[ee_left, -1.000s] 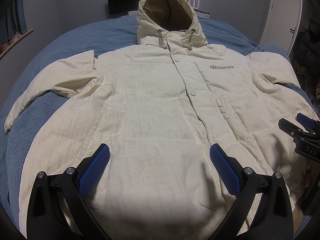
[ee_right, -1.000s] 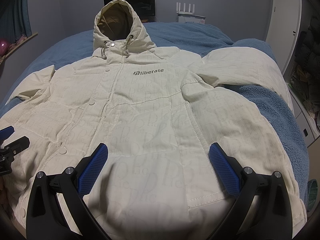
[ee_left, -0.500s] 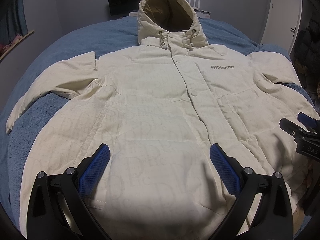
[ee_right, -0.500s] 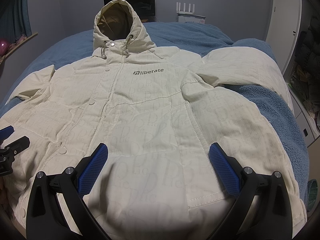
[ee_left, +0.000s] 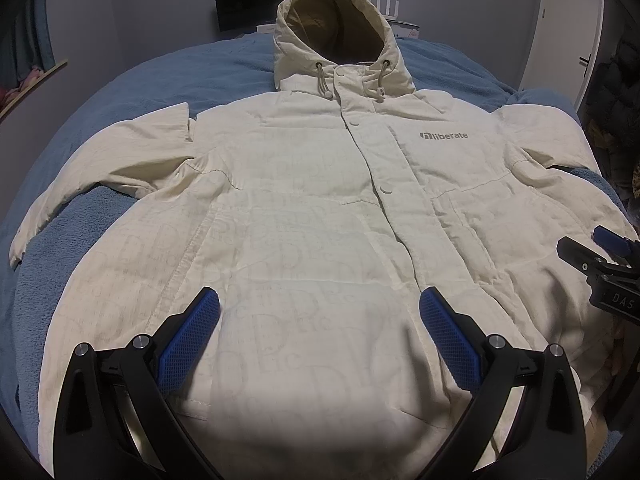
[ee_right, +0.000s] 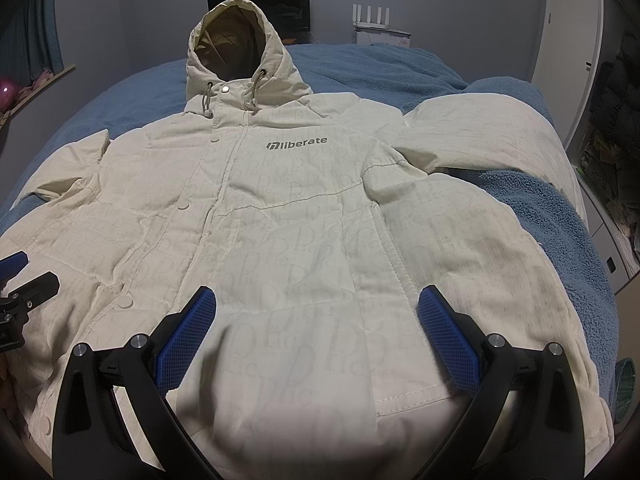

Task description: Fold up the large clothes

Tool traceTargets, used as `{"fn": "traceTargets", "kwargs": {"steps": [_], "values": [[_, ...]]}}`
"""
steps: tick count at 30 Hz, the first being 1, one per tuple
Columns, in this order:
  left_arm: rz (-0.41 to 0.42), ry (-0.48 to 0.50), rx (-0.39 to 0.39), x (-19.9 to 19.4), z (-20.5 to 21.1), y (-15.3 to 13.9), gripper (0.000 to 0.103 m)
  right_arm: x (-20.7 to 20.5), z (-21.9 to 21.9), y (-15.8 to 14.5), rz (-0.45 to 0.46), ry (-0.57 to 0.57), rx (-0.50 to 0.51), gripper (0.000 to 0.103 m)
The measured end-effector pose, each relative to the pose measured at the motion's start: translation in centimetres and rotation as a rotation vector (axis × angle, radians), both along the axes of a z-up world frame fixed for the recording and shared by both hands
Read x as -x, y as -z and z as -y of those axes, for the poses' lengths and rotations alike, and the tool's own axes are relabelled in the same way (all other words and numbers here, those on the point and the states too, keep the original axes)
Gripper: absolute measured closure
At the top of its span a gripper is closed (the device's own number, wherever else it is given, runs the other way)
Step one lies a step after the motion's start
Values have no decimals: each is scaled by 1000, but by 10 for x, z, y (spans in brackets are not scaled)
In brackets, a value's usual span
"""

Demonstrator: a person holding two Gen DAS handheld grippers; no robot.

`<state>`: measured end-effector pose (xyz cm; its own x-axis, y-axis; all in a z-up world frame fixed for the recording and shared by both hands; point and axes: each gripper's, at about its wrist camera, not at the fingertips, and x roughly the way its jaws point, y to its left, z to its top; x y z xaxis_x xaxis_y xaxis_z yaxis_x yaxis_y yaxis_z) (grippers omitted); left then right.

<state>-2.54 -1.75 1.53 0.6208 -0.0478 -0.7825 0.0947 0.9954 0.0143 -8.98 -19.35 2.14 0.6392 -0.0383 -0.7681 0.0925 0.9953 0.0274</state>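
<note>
Cream hooded puffer jacket (ee_left: 320, 208) lies flat on our blue fleece bed cover (ee_left: 80, 224); our left gripper (ee_left: 319, 312) and right gripper (ee_right: 316, 310) hover wide apart, empty.

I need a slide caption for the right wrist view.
Open right gripper above a cream hooded jacket spread flat on a blue blanket.

Cream hooded jacket (ee_left: 312, 216) flat, front up, on blue-blanketed bed (ee_left: 224, 64)
</note>
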Motion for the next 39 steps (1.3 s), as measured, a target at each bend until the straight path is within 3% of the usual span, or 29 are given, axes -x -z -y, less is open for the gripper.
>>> {"fn": "traceTargets", "kwargs": {"steps": [39], "values": [[-12, 1, -3, -1, -1, 2, 6, 1, 0, 2, -6, 0, 6, 6]]}}
